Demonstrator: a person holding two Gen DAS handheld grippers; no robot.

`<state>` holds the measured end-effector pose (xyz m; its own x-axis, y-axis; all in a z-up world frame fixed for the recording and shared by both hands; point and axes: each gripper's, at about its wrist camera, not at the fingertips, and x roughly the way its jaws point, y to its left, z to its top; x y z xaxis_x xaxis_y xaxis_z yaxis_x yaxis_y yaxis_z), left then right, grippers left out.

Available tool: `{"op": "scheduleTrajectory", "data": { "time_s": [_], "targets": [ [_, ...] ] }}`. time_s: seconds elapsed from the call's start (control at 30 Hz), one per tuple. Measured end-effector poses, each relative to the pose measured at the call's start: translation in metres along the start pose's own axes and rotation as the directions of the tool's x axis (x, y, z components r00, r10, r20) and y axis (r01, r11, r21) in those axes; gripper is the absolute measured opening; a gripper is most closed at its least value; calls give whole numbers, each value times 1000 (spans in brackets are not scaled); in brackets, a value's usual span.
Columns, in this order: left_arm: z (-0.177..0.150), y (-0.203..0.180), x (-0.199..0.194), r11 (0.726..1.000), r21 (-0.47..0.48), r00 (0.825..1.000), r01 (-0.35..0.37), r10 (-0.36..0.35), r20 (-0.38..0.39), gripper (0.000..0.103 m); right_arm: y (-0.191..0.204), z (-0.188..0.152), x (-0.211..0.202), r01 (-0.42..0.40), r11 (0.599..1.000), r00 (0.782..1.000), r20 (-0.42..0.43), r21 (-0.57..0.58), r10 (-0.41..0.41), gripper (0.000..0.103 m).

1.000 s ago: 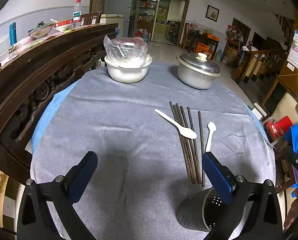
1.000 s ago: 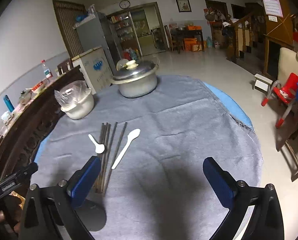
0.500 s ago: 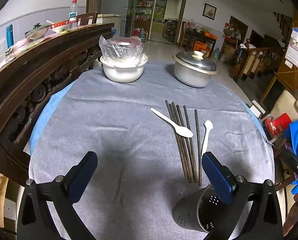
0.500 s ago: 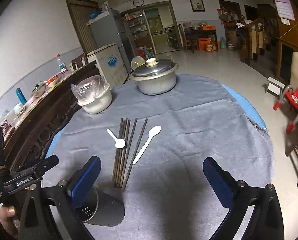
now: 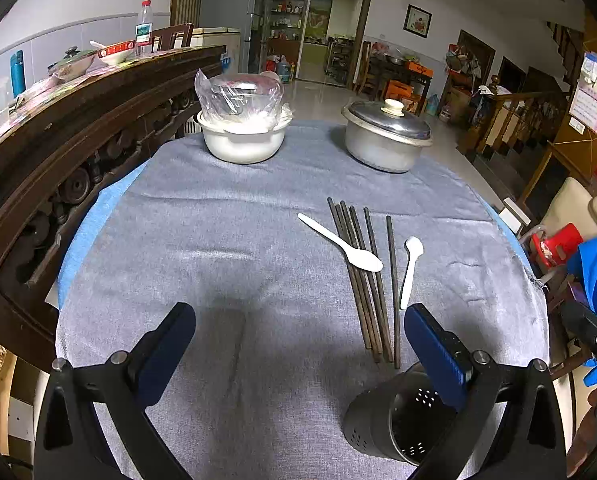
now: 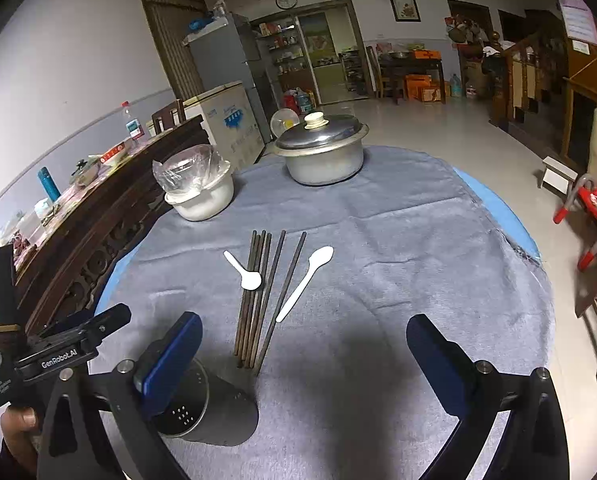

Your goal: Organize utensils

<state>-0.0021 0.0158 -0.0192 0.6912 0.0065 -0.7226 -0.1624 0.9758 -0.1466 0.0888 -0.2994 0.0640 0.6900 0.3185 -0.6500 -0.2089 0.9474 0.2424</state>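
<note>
bare cloth right of chopsticks; holder crowds their near ends.

Ahead of the jaws, two white plastic spoons lie on the cloth: one spoon with its bowl resting across the sticks, the other spoon just beside the outermost stick. Six dark chopsticks lie roughly parallel, four bunched together and two slightly apart. One perforated dark utensil holder lies on its side close to the jaws. Farther ahead stand two pots: one white pot with a plastic-wrapped top and one metal lidded pot.
</note>
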Motion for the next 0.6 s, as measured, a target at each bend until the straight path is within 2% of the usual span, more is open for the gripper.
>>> {"op": "scheduleTrajectory", "data": {
  "time_s": [0.6],
  "targets": [
    [-1,-2,1,1000,-1,1000,-2,2,-4,103,4,1,3,-11,1000,1000,-8,1,11,103]
  ]
}}
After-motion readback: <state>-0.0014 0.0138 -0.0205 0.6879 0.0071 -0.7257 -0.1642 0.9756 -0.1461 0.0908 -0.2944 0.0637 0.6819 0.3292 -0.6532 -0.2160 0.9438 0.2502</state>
